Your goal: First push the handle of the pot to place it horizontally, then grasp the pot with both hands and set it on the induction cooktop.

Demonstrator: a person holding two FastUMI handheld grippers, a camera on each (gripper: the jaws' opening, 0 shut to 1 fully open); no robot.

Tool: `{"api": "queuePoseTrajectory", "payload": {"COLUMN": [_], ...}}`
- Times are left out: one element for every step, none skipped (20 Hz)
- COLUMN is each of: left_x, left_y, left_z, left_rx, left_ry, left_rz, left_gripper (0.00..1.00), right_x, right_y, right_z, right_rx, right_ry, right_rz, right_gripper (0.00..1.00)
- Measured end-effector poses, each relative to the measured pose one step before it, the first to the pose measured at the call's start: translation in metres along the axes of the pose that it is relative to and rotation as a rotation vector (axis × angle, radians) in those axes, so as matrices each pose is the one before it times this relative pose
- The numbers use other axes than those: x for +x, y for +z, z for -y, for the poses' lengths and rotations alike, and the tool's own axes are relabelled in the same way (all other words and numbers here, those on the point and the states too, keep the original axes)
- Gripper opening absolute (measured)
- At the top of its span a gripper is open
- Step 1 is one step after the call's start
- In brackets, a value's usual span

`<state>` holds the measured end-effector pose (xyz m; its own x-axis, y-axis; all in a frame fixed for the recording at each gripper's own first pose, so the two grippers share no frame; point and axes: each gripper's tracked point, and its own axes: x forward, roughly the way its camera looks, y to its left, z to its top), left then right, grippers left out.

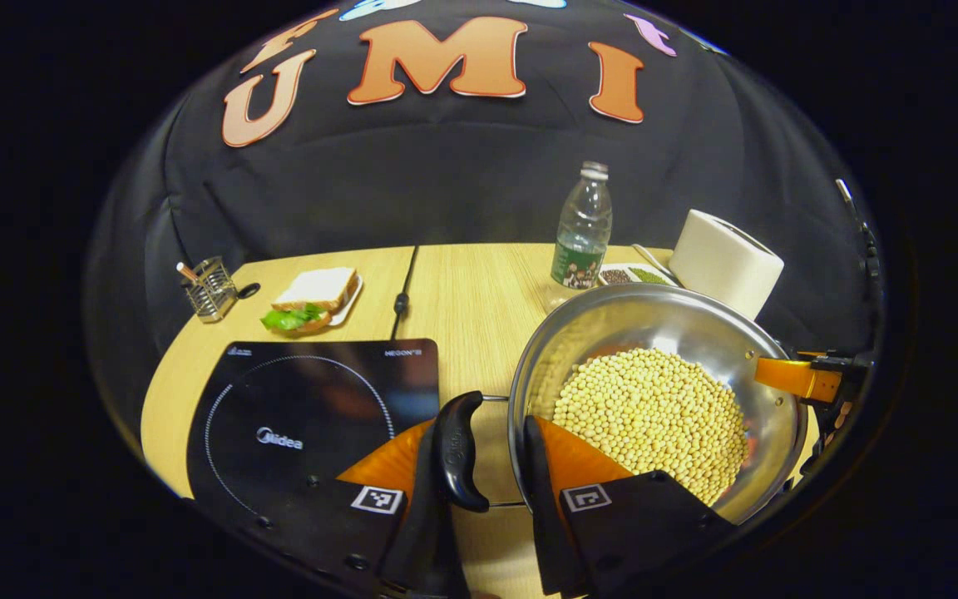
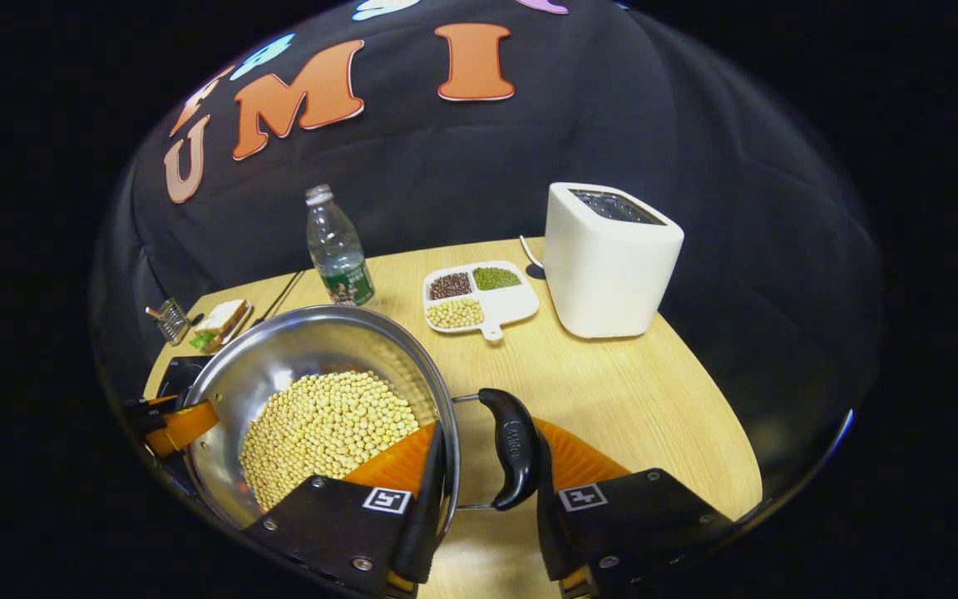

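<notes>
A steel pot (image 1: 654,324) full of soybeans (image 1: 654,416) stands on the wooden table just right of the black induction cooktop (image 1: 304,416). Its two black side handles lie level. My left gripper (image 1: 483,466) is shut on the left handle (image 1: 458,449), one finger outside the handle and the other inside the pot's rim. In the right gripper view, my right gripper (image 2: 487,482) holds the right handle (image 2: 512,449) of the pot (image 2: 304,349) the same way. Each gripper also appears across the pot, right gripper (image 1: 812,383) and left gripper (image 2: 171,424). Whether the pot rests on the table is unclear.
Behind the pot stand a water bottle (image 1: 583,229), a white toaster (image 2: 608,266) and a divided dish of beans (image 2: 479,299). A sandwich on a plate (image 1: 317,299) and a small metal rack (image 1: 209,287) sit beyond the cooktop. A dark cable (image 1: 402,291) runs along the table.
</notes>
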<state>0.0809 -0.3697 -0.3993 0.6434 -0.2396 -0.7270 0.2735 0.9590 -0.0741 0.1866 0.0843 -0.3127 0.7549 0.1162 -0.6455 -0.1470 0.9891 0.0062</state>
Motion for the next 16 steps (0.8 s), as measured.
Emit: {"api": "queuePoseTrajectory", "payload": {"left_x": [-0.00684, -0.00641, -0.00601, -0.0059, -0.00641, -0.0059, -0.00546, -0.00502, -0.00325, -0.00241, -0.00196, -0.00406, -0.00358, -0.0016, -0.00218, -0.00019], "left_y": [0.00602, 0.00564, 0.00568, 0.00525, 0.00499, 0.00309, 0.00139, 0.00143, 0.00108, -0.00067, 0.00029, 0.00019, 0.00012, -0.00102, -0.00032, -0.00293], "left_z": [-0.00709, -0.00773, -0.00879, -0.00974, -0.01024, -0.01163, -0.01022, -0.01292, -0.01387, -0.01379, -0.01302, -0.01213, -0.01239, -0.01407, -0.01293, -0.01252], "left_rx": [-0.00016, -0.00325, -0.00256, -0.00128, -0.00293, -0.00211, -0.00309, -0.004, -0.00695, -0.00532, -0.00456, -0.00482, -0.00362, -0.0053, -0.00425, -0.00122], "left_ry": [0.00476, 0.00494, 0.00569, 0.00601, 0.00675, 0.00711, 0.00794, 0.0099, 0.01252, 0.01183, 0.01083, 0.01094, 0.01033, 0.01106, 0.01109, 0.01268], "left_rz": [0.00916, 0.00894, 0.00824, 0.00918, 0.00747, 0.00447, 0.00129, 0.00125, 0.00218, -0.00116, -0.00084, -0.00223, -0.00325, -0.00104, -0.00038, -0.00646], "left_gripper": [0.53, 0.55, 0.55, 0.55, 0.53, 0.53, 0.58, 0.53, 0.53, 0.55, 0.55, 0.55, 0.55, 0.56, 0.56, 0.56], "right_x": [-0.00572, -0.0058, -0.00524, -0.00482, -0.00481, -0.00417, -0.00292, -0.00252, -0.00133, -0.00074, -0.00024, 0.00105, 0.00229, 0.00099, 0.00034, 0.00222], "right_y": [0.00544, 0.00534, 0.00557, 0.00351, 0.00304, 0.00338, 0.00267, 0.00173, 0.00058, 0.00051, -0.00021, -0.00096, -0.00073, -0.00118, -0.00078, 0.00023], "right_z": [-0.00761, -0.00802, -0.00896, -0.00999, -0.01069, -0.01136, -0.01186, -0.01179, -0.01291, -0.01305, -0.0129, -0.01314, -0.01277, -0.0121, -0.01318, -0.01177], "right_rx": [-0.00115, -0.00058, -0.0027, -0.00181, -0.00331, -0.00367, -0.00393, -0.00707, -0.00748, -0.00329, -0.00016, -0.00013, -0.00414, -0.00598, -0.00399, -0.0018], "right_ry": [0.00496, 0.00555, 0.00724, 0.00772, 0.00848, 0.00828, 0.00811, 0.00908, 0.00943, 0.01044, 0.01084, 0.01129, 0.0101, 0.01022, 0.00802, 0.00976], "right_rz": [0.00797, 0.00887, 0.00748, 0.0066, 0.00298, 0.00468, 0.00442, 0.00246, -0.00017, -0.00366, -0.00429, -0.00396, -0.00278, -0.00354, 0.00103, 0.00345], "right_gripper": [0.5, 0.5, 0.5, 0.5, 0.5, 0.5, 0.5, 0.5, 0.5, 0.5, 0.5, 0.5, 0.5, 0.5, 0.5, 0.5]}}
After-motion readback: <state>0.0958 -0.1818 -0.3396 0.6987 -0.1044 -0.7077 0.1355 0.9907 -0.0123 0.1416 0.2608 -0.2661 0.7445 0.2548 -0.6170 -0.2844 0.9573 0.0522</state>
